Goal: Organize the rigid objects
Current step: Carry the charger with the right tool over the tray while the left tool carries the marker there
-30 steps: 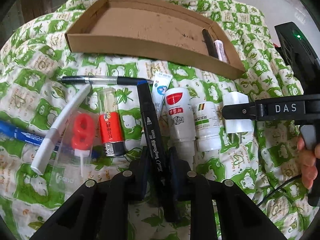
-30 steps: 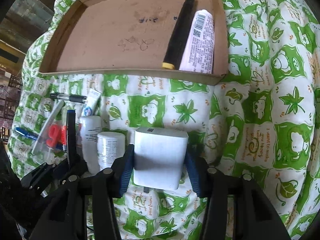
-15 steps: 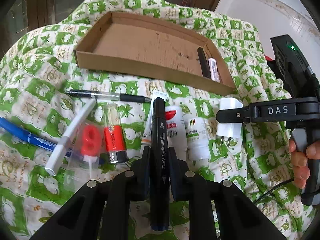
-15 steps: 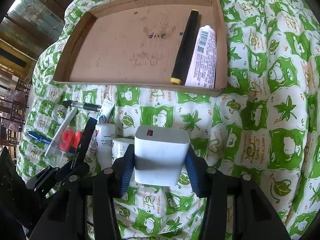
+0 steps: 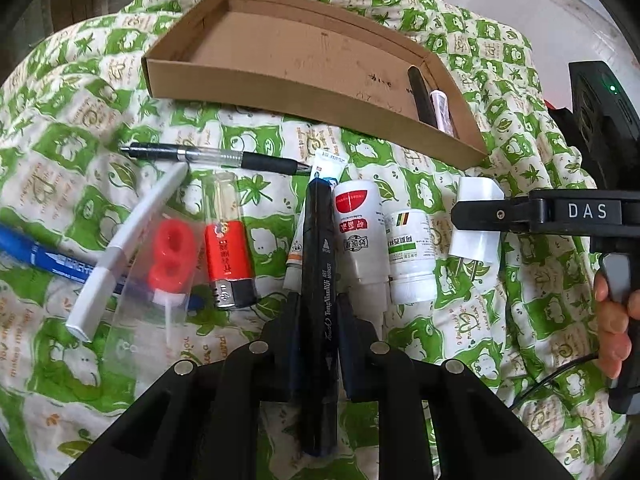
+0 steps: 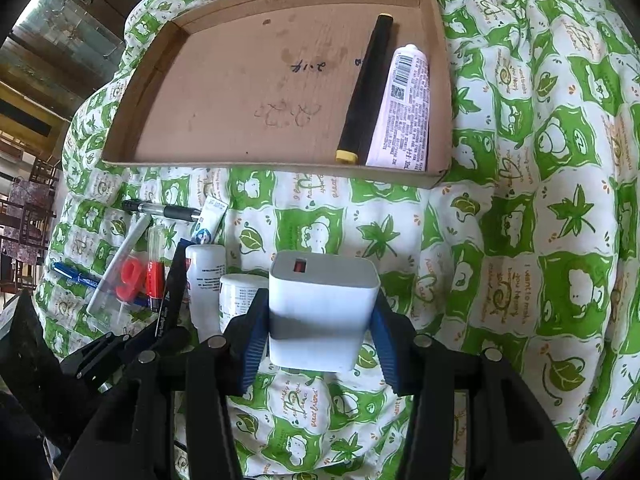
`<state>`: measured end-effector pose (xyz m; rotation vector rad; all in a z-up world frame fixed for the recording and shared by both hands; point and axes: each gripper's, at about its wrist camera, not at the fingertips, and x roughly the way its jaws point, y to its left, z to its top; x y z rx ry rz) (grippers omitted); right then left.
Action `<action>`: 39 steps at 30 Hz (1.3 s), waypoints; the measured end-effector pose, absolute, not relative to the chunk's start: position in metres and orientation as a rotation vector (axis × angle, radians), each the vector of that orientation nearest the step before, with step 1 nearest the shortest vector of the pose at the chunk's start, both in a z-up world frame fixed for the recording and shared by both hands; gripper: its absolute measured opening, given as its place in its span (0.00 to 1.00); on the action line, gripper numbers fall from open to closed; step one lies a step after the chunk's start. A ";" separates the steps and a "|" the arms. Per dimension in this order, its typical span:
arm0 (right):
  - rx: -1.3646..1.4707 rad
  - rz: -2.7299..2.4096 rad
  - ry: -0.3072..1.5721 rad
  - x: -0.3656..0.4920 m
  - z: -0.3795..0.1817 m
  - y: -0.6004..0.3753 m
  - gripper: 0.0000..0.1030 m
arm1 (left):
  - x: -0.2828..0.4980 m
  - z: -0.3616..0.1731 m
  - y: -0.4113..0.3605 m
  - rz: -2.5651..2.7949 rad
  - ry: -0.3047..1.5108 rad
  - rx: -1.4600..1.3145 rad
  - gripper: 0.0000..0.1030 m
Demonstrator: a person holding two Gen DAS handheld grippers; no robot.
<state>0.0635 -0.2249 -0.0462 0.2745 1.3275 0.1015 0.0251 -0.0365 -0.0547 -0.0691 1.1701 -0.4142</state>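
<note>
Left gripper (image 5: 318, 312) clamped art marker (image 5: 318, 264); right gripper (image 6: 320, 332) clamped charger (image 6: 322, 312); marker, gripped off-centre, risked pivoting before cardboard tray (image 6: 436, 80).

Matt brown cardboard tray (image 6: 224, 92), soft printed cloth cover (image 6: 540, 208), smooth white plastic charger (image 6: 324, 312), glossy black marker (image 5: 318, 280)

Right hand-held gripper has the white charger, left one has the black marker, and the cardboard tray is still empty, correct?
Not quite: the cardboard tray is not empty. The right wrist view shows a black pen and a white tube lying in it. The white charger and black marker are held as you say.
</note>
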 end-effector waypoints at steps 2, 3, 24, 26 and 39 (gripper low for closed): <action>0.277 0.104 1.330 0.064 -0.047 -0.224 0.46 | 0.024 -0.055 -0.036 -0.415 1.171 -0.075 0.16; 0.279 0.105 1.330 0.063 -0.046 -0.224 0.46 | 0.023 -0.054 -0.036 -0.416 1.166 -0.075 0.16; 0.298 0.115 1.276 0.061 -0.028 -0.232 0.46 | 0.015 -0.034 -0.037 -0.407 1.050 -0.031 0.16; 0.300 0.115 1.265 0.060 -0.024 -0.234 0.46 | 0.016 -0.033 -0.036 -0.404 1.046 -0.024 0.16; 0.316 0.111 1.236 0.060 -0.015 -0.240 0.46 | 0.019 -0.024 -0.036 -0.359 0.992 0.021 0.16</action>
